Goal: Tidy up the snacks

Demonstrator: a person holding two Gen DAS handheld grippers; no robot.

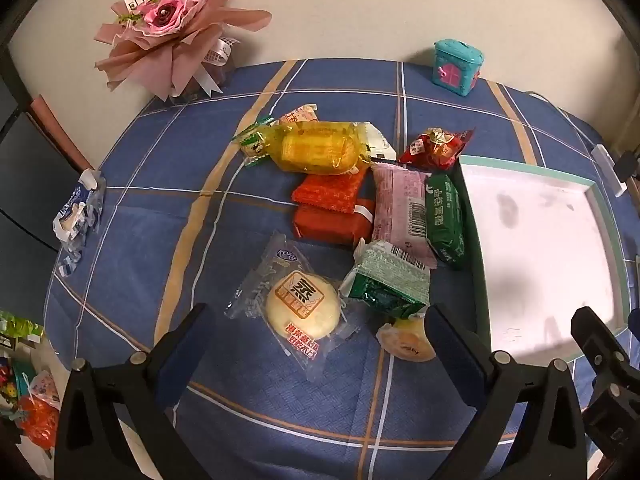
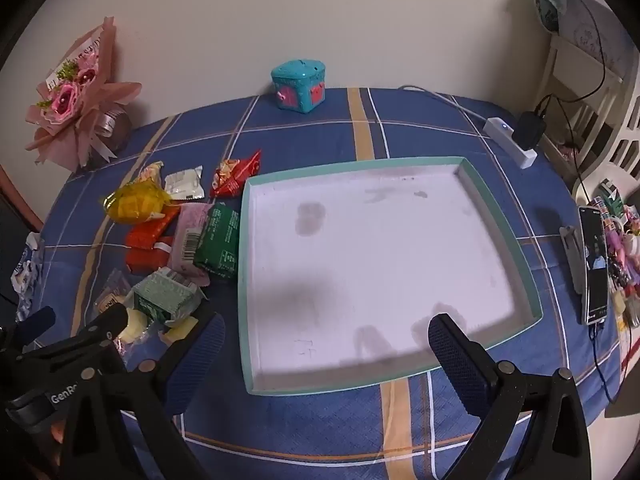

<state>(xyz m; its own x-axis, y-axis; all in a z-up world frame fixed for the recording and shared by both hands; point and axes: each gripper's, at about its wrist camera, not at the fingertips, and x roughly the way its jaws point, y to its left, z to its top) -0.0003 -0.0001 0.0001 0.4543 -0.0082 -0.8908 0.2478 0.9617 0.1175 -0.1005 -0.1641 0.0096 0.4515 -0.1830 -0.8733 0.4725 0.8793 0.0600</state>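
A heap of wrapped snacks [image 1: 352,200] lies on a blue checked tablecloth with tan and white stripes [image 1: 168,216], just left of a shallow square cardboard tray with a teal rim and a white floor [image 2: 496,220]; nothing lies in the tray, whose floor shows only grey smudges.

The left gripper [image 1: 316,340] hangs over the near edge of the heap with its black, blue-padded fingers [image 1: 188,336] spread wide, holding nothing. Between them lies a clear packet holding a round pale bun [image 1: 300,312], stamped with a brown square seal bearing the character 蒸 and red Chinese print too small to read. Beside it sit a green-and-white foil packet with a barcode [image 1: 388,280] and a small yellowish round cake [image 1: 408,344], partly behind the right-hand finger.

Farther back lie two orange-red packets [image 1: 332,208], a pale pink packet with a barcode [image 1: 400,208], a dark green packet with white Chinese lettering [image 1: 444,220] touching the tray's wall, a yellow cellophane-wrapped cake [image 1: 320,148] and a red foil packet [image 1: 436,148].

The right gripper [image 2: 324,344] hovers over the tray's near edge, fingers [image 2: 452,352] likewise spread and empty. (Part of the left tool shows at lower left here, marked "GenRo", the rest cut off.)

Against the wall stand a pink paper bouquet [image 1: 176,28] whose wrap reads "STUDIO", and a teal toy box with a pink door [image 1: 456,68]. A smartphone on a stand [image 2: 596,264] sits at the table's right edge.
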